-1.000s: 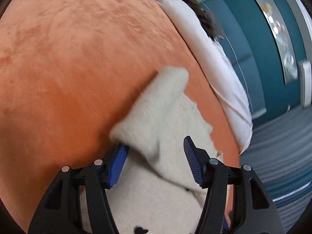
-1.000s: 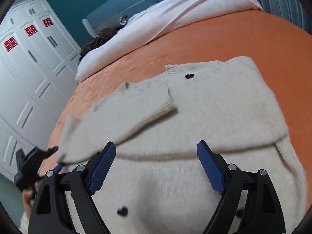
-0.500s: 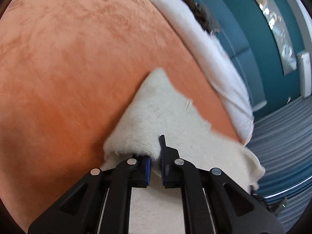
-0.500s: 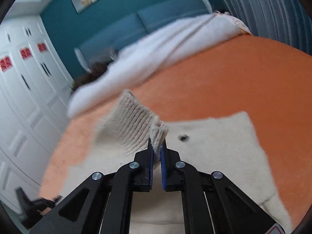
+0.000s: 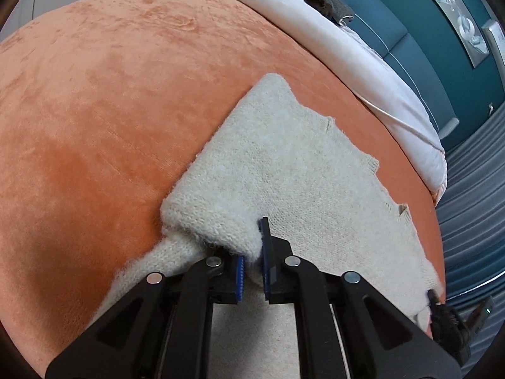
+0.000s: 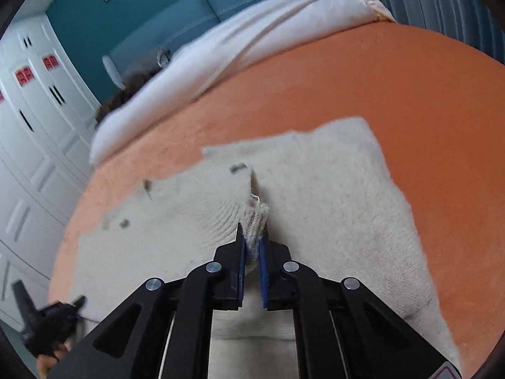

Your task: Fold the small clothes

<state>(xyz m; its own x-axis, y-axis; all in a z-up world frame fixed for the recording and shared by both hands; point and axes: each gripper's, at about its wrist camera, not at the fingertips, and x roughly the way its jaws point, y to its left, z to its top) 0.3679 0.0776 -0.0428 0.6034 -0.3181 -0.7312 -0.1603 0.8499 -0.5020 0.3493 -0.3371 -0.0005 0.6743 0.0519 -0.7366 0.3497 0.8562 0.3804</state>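
A cream knit sweater [image 5: 284,164] lies on the orange bedspread [image 5: 110,110], partly doubled over on itself. My left gripper [image 5: 252,246] pinches a fluffy folded edge of it; its jaws are opening a touch, with the knit still squeezed between the blue pads. In the right wrist view the sweater [image 6: 331,189] spreads ahead, small dark buttons [image 6: 238,167] showing. My right gripper [image 6: 252,237] is shut on a bunched ribbed edge of the knit, low over the garment. Each gripper shows in the other's view: the right gripper [image 5: 448,322] and the left gripper [image 6: 47,325].
A white duvet [image 6: 252,44] is heaped along the far side of the bed, against a teal headboard [image 6: 189,9]. White wardrobe doors [image 6: 31,126] stand on the left. A striped floor [image 5: 473,205] lies beyond the bed's edge.
Both grippers have shut on the sweater's edges. They have carried the knit forward over the garment, doubling it over; the right gripper has come down closer to the cloth.
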